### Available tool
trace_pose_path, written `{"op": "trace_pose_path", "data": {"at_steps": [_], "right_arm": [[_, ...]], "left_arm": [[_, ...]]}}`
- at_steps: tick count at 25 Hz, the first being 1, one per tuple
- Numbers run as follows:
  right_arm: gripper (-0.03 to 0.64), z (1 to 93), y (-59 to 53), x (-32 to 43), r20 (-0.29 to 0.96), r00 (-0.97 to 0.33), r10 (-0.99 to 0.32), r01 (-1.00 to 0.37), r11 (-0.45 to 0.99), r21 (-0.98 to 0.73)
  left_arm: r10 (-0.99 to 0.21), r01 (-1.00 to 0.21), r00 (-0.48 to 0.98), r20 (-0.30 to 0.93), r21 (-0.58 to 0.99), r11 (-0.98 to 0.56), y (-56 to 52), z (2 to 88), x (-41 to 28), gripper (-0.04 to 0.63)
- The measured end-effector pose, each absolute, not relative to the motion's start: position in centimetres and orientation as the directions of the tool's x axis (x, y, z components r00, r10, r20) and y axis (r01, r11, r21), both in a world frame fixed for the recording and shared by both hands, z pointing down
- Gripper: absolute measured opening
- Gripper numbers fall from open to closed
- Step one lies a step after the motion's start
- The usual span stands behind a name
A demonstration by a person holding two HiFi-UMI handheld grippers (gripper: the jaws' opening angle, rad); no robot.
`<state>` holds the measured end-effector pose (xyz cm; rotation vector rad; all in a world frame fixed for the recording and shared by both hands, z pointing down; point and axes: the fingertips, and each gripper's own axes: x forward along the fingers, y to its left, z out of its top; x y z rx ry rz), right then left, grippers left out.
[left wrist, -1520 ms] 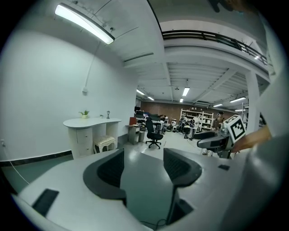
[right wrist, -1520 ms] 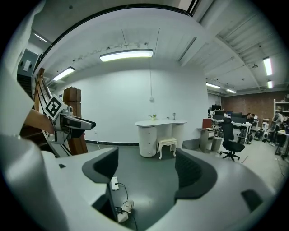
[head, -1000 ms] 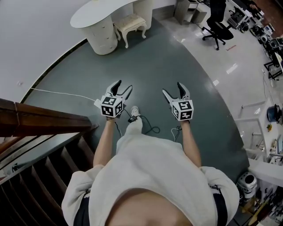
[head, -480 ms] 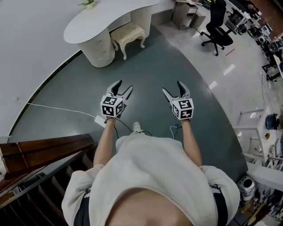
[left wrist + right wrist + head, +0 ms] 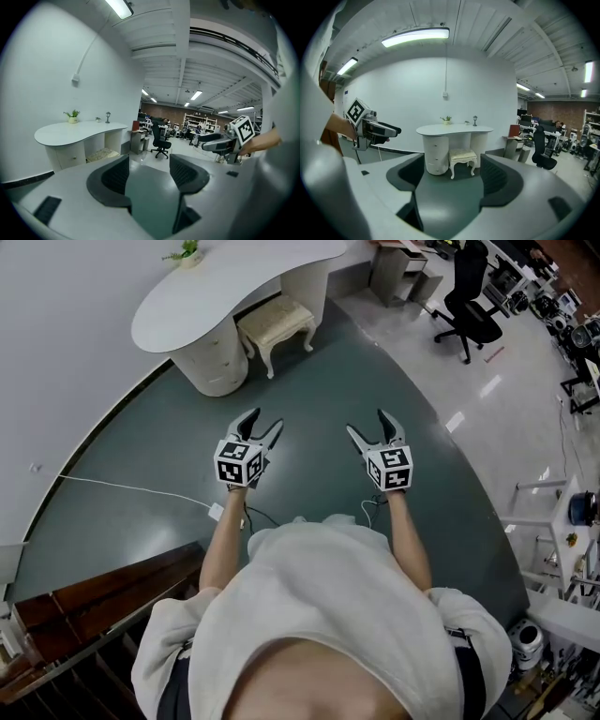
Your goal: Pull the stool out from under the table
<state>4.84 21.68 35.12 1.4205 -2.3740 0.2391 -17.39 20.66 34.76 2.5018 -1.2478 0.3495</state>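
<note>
Stool (image 5: 277, 322), cushioned and white-legged, stands in the knee gap of the curved white table (image 5: 234, 282), its seat partly beneath the top; it lies far ahead of both pairs of jaws and touches neither.

Left: the left gripper (image 5: 263, 420) is held out level with its partner, jaws spread wide with nothing between them. In the left gripper view the stool sits beyond and to the left of the left jaw, so this gripper is judged to be aimed past it, toward the office chair (image 5: 160, 139).

Right: the right gripper (image 5: 367, 423) likewise has its jaws parted and empty. In the right gripper view the stool appears beyond the tips, framed between the two jaws, beside the drawer pedestal (image 5: 436, 157).

Step in hand, as judged: the approach; no grasp is yet begun. To do it well, keep both pairs of jaws apart until the tips reach the seat rim, bring the left gripper round toward the stool, and take the seat at its two free sides. Then draw straight back from the gap so that the legs clear the pedestal. A white cable (image 5: 122, 488) lies on the floor behind and left of the left jaws; it is best avoided underfoot.
</note>
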Motion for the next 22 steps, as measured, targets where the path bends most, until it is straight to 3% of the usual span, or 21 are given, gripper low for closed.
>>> {"op": "trace_pose_path", "data": {"at_steps": [13,22], "right_arm": [[0.364,39.1,16.2,8.0,0.449,-0.41,-0.794,-0.891,0.455,-0.01],[0.364,39.8,5.1,11.6,0.445,-0.46,-0.769,-0.866,0.498,-0.035]], "left_arm": [[-0.706,-0.802,0.59,0.392,0.18,-0.57,13.1,36.5,-15.7,0.259],[-0.723,-0.834,0.545,0.424,0.186,-0.52,3.5,37.2,-11.8,0.256]]}}
